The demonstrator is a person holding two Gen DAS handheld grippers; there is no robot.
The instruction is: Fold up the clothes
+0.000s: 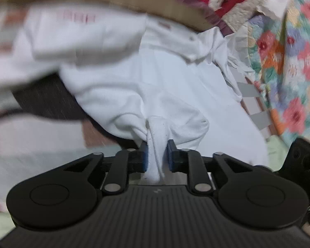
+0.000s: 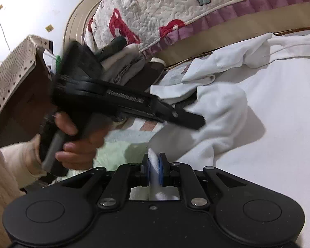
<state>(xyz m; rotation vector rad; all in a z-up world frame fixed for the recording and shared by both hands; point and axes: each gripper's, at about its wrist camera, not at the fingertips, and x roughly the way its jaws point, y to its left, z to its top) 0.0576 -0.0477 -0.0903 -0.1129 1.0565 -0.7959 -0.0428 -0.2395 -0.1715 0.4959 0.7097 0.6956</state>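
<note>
A white garment (image 1: 155,82) lies bunched on the bed and fills the middle of both views (image 2: 248,107). My left gripper (image 1: 157,150) is shut on a pinched fold of the white garment, which bunches up just ahead of the fingers. My right gripper (image 2: 154,165) is shut on another edge of the same white garment. In the right wrist view the left gripper (image 2: 188,119) reaches in from the left, held by a hand (image 2: 76,144), with its tip at the cloth. The left wrist view is blurred by motion.
A quilted cream cover with red shapes and a purple frill (image 2: 175,20) lies at the back, above a tan band (image 2: 237,33). A floral quilt (image 1: 289,62) is at the right. A patterned box (image 2: 12,72) stands at the left, with dark and grey clothes (image 2: 122,66) piled beside it.
</note>
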